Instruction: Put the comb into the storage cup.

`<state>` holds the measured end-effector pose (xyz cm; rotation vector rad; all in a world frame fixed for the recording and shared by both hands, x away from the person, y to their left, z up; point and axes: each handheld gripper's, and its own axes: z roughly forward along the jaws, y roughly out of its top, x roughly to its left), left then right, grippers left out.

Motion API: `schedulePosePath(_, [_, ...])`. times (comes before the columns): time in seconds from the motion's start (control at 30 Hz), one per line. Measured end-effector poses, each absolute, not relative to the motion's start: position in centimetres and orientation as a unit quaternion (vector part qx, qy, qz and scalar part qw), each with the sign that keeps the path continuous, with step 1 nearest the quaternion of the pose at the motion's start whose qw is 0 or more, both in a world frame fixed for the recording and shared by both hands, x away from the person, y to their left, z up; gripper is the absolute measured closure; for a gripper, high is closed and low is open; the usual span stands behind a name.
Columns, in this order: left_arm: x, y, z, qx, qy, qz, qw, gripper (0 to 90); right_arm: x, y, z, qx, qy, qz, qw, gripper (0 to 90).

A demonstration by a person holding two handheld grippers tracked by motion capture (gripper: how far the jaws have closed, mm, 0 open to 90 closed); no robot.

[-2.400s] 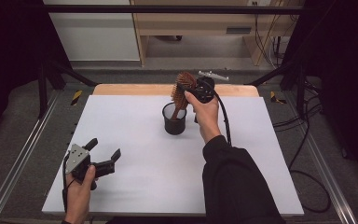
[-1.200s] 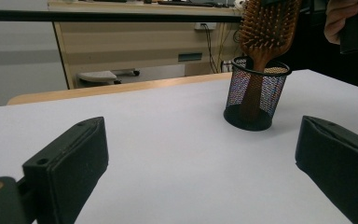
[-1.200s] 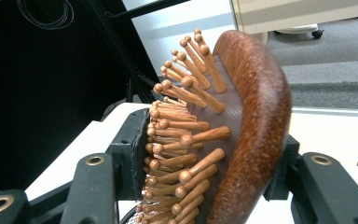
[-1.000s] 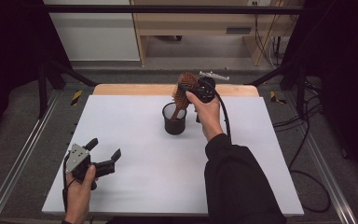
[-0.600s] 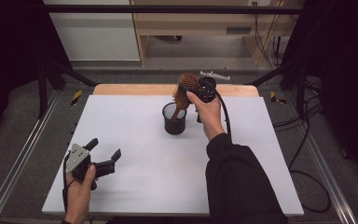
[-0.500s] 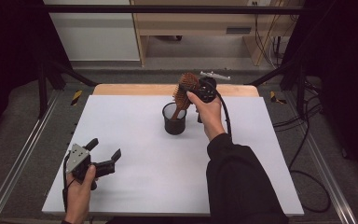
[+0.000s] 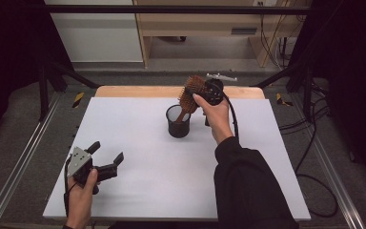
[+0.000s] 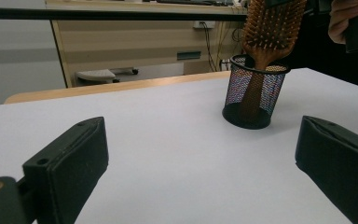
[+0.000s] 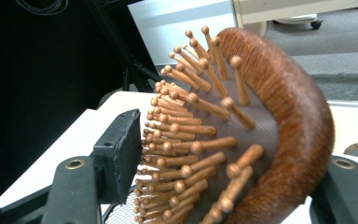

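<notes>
A wooden paddle hairbrush (image 7: pixel 189 93) stands tilted with its handle down inside a black mesh cup (image 7: pixel 178 121) at the table's far middle. My right gripper (image 7: pixel 198 93) is shut on the brush head, above the cup. In the right gripper view the left jaw presses the bristles of the hairbrush (image 9: pixel 242 140) and the right jaw sits behind its back. My left gripper (image 7: pixel 107 151) rests open near the front left edge, holding nothing. From the left gripper view, the mesh cup (image 8: pixel 254 93) and hairbrush (image 8: pixel 272 28) lie ahead to the right, beyond the gripper (image 8: pixel 205 158).
The white table top (image 7: pixel 138 138) has a wooden strip (image 7: pixel 138 91) along its far edge. A metal tool (image 7: pixel 221 76) lies just past that edge. The right gripper's cable (image 7: pixel 233 121) trails along the forearm. Metal rails (image 7: pixel 19 167) flank the table.
The right hand and the hairbrush have drifted slightly to the right above the cup. The left gripper has stayed where it was, still open.
</notes>
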<state>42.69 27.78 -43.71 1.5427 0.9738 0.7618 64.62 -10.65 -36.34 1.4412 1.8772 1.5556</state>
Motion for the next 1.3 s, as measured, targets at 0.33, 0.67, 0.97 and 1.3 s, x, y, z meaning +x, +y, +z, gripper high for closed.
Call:
schedulePosePath(0.33, [42.67, 27.84, -43.69, 0.651, 0.412, 0.322, 0.550, 2.8, 64.36, -10.59, -36.10, 0.493, 0.664, 0.536, 0.173, 29.9])
schedulePosePath(0.67, [42.67, 27.87, -43.69, 0.651, 0.412, 0.323, 0.550, 2.8, 64.11, -10.71, -35.83, 0.490, 0.670, 0.526, 0.187, 22.6])
schedulePosePath(0.97, [42.68, 27.87, -43.69, 0.651, 0.412, 0.320, 0.551, 2.8, 63.96, -10.58, -35.68, 0.491, 0.672, 0.523, 0.181, 18.5])
schedulePosePath(1.3, [42.69, 27.90, -43.69, 0.651, 0.413, 0.320, 0.551, 2.8, 63.76, -10.42, -35.50, 0.490, 0.675, 0.519, 0.187, 9.9])
